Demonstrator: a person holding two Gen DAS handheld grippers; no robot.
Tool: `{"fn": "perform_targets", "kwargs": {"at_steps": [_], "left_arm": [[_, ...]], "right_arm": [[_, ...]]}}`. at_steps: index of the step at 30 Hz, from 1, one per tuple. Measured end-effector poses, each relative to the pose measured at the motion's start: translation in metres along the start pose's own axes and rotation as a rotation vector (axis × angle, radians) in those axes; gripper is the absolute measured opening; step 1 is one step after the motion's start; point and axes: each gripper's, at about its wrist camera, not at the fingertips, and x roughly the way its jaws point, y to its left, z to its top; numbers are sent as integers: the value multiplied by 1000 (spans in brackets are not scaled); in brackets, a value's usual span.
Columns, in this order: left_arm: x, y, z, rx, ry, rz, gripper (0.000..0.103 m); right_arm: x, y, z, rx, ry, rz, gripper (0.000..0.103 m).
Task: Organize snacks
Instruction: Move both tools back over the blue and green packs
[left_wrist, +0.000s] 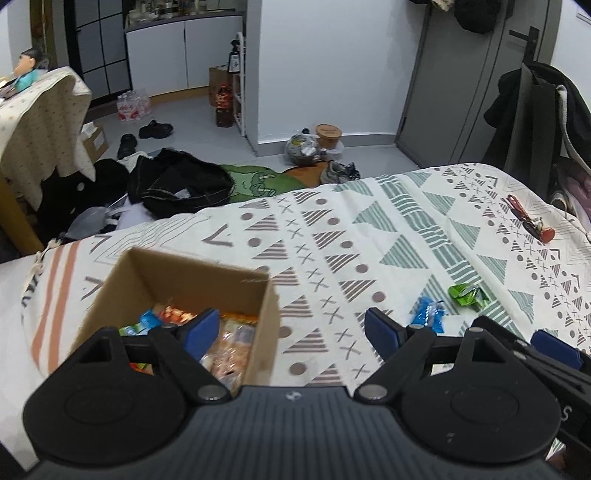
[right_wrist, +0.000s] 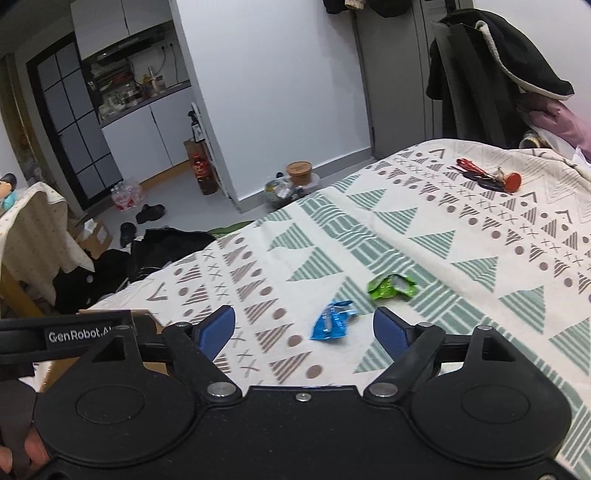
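A brown cardboard box (left_wrist: 258, 295) sits on the patterned bedspread and holds several snack packets (left_wrist: 229, 339). My left gripper (left_wrist: 291, 328) is open, empty, its left finger over the box and its right finger over the bedspread. A blue snack packet (left_wrist: 428, 314) (right_wrist: 332, 321) and a green snack packet (left_wrist: 467, 295) (right_wrist: 391, 286) lie loose on the bedspread to the right of the box. My right gripper (right_wrist: 304, 326) hovers open and empty, with the blue packet between and just beyond its fingertips. The box corner (right_wrist: 147, 317) peeks out at the right view's left.
A bunch of keys with a red tag (left_wrist: 528, 219) (right_wrist: 487, 177) lies farther back on the bedspread (left_wrist: 369, 229). Beyond the bed edge, dark clothes (left_wrist: 177, 184), shoes and bags litter the floor. A coat-draped chair (right_wrist: 491, 74) stands at the right.
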Motion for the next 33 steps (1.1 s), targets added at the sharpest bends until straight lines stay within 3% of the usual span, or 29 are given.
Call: {"fn": "perform_targets", "kwargs": {"at_steps": [9,11,13,28,33], "left_arm": [[22,-20,10,13,0,-35,85],[29,-26,12,23,7,-42,85],[35,-32,12,37,14,-50,94],[82,-68,15,43,55,-98,98],[92,-81,15,44,34,-103,97]], "right_arm": [[13,-31,7,62,9,-52,90],[17,-37,7,80,7,-72,99],[22,-44,6,108,-1,-91,103],[50,-81,4,161,35,-129,103],[59,-91,5,172,43,-135,101]]}}
